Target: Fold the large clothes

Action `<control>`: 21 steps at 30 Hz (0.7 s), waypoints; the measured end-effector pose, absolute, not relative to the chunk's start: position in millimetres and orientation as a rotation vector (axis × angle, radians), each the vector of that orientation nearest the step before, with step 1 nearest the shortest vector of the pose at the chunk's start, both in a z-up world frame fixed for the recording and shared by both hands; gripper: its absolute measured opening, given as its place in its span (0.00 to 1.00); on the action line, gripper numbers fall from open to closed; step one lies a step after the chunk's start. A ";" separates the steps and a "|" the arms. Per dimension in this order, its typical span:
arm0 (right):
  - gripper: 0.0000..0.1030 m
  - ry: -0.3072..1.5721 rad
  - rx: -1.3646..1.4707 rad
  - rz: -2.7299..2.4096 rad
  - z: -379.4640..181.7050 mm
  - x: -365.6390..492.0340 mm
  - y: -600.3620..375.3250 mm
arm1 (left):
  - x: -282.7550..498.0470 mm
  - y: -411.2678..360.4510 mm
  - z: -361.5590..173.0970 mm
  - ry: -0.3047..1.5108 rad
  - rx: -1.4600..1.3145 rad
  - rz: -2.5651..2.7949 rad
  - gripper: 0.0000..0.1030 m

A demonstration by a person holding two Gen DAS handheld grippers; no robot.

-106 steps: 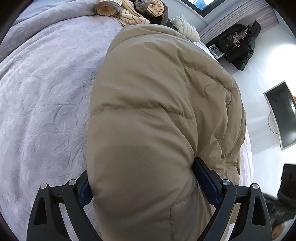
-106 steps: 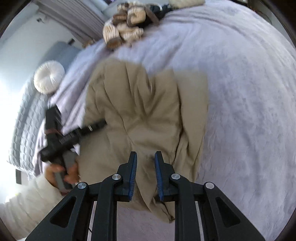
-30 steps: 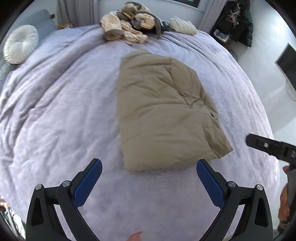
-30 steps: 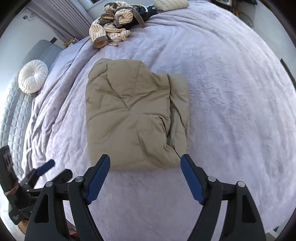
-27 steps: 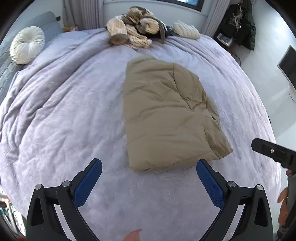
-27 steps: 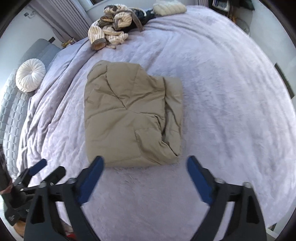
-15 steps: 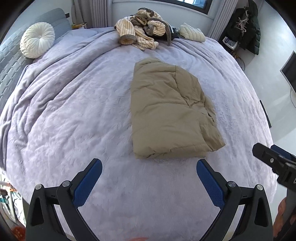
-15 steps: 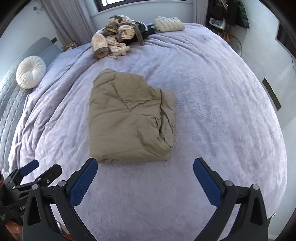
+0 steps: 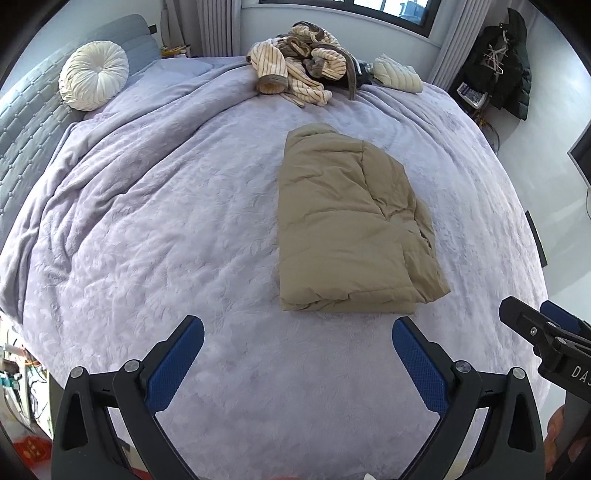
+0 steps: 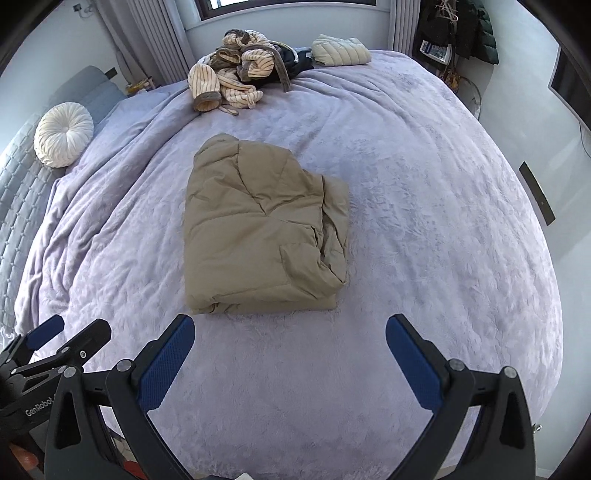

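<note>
Tan puffer jacket (image 9: pixel 347 225) folded into a compact block, lying mid-bed on the lilac blanket (image 9: pixel 147 229). Looks finished. Striped garment pile (image 9: pixel 299 77) by the window unfolded, likely next. Left tool (image 9: pixel 297 363) and right tool (image 10: pixel 290 360) both spread wide, empty.

Soft, cool daylight comes from the window (image 9: pixel 399 11) behind the bed (image 9: pixel 147 221), leaving only faint shadows in the bedding's folds. Both views are sharp, without motion blur or glare. Fisheye distortion bulges the bed and blackens the corners.
</note>
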State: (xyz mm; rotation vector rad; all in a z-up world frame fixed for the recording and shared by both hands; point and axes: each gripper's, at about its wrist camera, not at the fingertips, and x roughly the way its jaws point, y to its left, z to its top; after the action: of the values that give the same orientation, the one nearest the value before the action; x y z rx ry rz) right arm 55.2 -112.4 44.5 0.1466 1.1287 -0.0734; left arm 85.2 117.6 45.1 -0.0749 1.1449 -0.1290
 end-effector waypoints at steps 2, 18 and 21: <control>1.00 1.129 0.146 -0.074 45.0 54.4 -111.3 | 84.8 118.4 45.5 1.142 -0.070 -0.124 0.99; 1.00 1.134 0.154 -0.081 46.0 51.2 -109.5 | 84.2 121.1 45.4 1.135 -0.061 -0.116 0.99; 1.00 1.133 0.153 -0.081 46.4 50.6 -109.3 | 84.9 121.6 46.0 1.134 -0.057 -0.116 0.99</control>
State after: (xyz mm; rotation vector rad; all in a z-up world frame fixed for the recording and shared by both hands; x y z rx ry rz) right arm 50.6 -109.3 46.4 0.1533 1.1332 -0.0814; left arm 84.9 121.6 46.0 -0.0570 1.1339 -0.1160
